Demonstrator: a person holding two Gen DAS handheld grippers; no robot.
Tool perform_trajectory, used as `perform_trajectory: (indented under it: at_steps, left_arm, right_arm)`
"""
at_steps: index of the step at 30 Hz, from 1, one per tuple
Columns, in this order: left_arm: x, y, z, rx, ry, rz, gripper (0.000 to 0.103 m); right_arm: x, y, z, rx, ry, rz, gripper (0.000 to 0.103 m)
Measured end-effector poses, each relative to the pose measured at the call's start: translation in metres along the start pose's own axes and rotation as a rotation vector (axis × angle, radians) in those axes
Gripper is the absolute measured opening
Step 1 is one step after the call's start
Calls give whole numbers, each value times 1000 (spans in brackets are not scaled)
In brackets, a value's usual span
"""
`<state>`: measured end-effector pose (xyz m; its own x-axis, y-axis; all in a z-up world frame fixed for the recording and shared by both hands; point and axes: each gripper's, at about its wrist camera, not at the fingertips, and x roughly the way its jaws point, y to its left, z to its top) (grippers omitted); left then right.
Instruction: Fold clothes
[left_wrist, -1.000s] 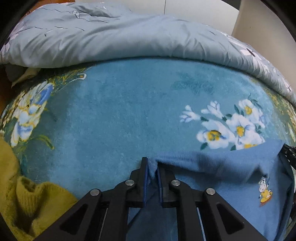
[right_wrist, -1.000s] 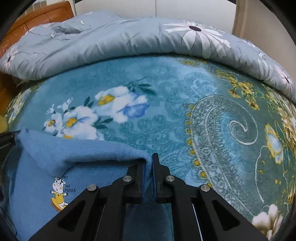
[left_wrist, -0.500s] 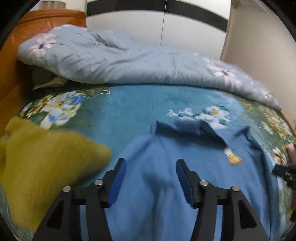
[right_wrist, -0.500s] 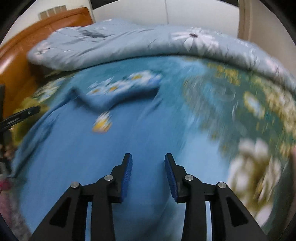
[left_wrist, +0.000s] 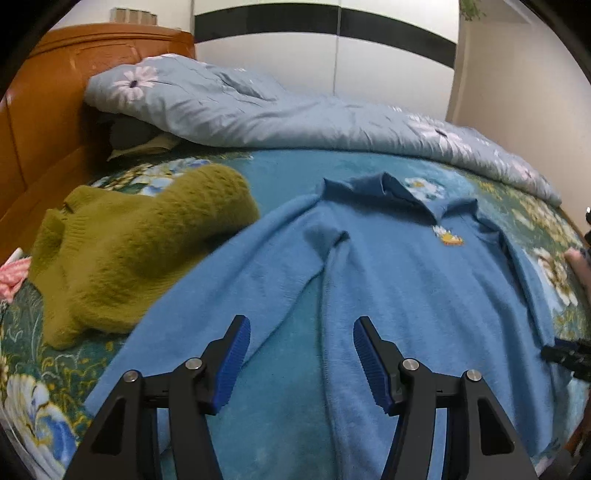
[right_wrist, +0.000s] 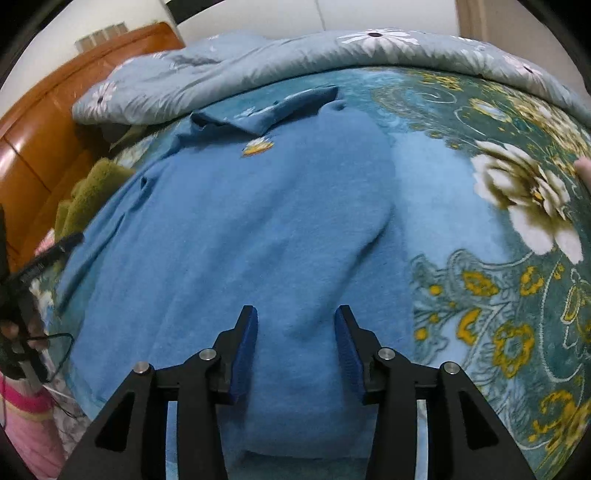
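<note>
A blue collared sweater (left_wrist: 399, 280) with a small cartoon patch (left_wrist: 447, 236) lies spread flat on the floral blanket, collar toward the far side; it also shows in the right wrist view (right_wrist: 258, 221). My left gripper (left_wrist: 301, 354) is open and empty above the sweater's lower left part. My right gripper (right_wrist: 294, 343) is open and empty above the sweater's lower right part. The right gripper's edge shows at the right of the left wrist view (left_wrist: 569, 356), and the left gripper at the left of the right wrist view (right_wrist: 26, 273).
An olive-green knit sweater (left_wrist: 133, 251) lies bunched left of the blue one. A light blue flowered duvet (left_wrist: 295, 110) is heaped along the far side. A wooden headboard (left_wrist: 44, 110) stands at the left. Pink fabric (right_wrist: 26, 417) lies at the bed's near left edge.
Both grippers let go of the sweater's collar corners, opened, and pulled back toward me and upward. The sweater now lies spread flat on the blanket.
</note>
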<state>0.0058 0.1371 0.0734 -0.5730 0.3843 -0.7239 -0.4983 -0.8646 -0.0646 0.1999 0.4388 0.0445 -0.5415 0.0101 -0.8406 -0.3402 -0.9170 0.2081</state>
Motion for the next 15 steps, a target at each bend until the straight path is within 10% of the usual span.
perform_trajectory:
  at_steps: [3, 7, 15]
  left_arm:
    - [-4, 14, -4, -31, 6, 24, 63]
    - [-9, 39, -7, -94, 15, 47, 63]
    - [-7, 73, -16, -199, 24, 52, 63]
  right_arm:
    - [0, 3, -1, -9, -9, -29, 44]
    - [-7, -18, -2, 81, -23, -11, 7]
    - [-70, -87, 31, 253, -198, -154, 4]
